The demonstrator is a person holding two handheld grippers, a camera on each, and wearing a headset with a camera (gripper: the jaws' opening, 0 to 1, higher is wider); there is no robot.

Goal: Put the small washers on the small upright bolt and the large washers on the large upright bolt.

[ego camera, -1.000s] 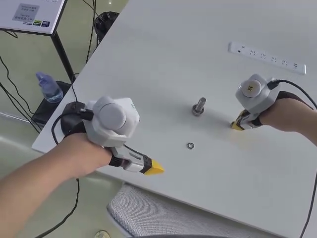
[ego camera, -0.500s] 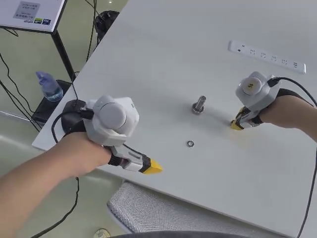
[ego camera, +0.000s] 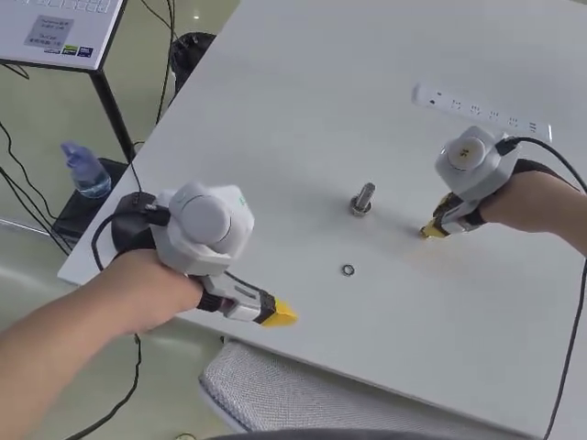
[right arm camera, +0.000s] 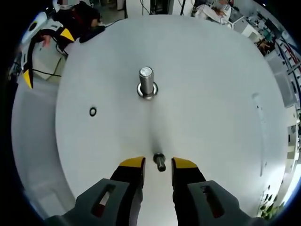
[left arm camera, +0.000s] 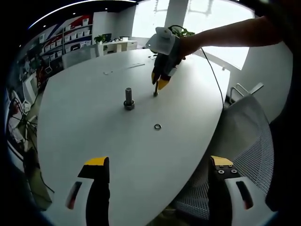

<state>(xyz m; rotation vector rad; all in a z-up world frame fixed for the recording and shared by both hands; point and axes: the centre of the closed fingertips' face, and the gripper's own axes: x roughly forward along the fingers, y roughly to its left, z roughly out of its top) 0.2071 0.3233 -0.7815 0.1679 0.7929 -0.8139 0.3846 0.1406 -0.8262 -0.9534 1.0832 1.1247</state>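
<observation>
Steel washer (left arm camera: 157,126) is lying flat, likely needing a low pinch; left gripper (left arm camera: 158,161) is gaping empty, right gripper (right arm camera: 158,161) loosely straddling small bolt (right arm camera: 160,163).

Office-slash-lab kind of room going on here

A power strip (ego camera: 481,110) is lying on the big white surface (ego camera: 303,119), a grey mesh chair (ego camera: 293,399) is sitting at its edge, cables (ego camera: 18,151) are trailing across the floor by a screen (ego camera: 50,32) on a stand, and display shelves (left arm camera: 70,37) are lining the far wall beside bright windows (left arm camera: 211,16).
</observation>
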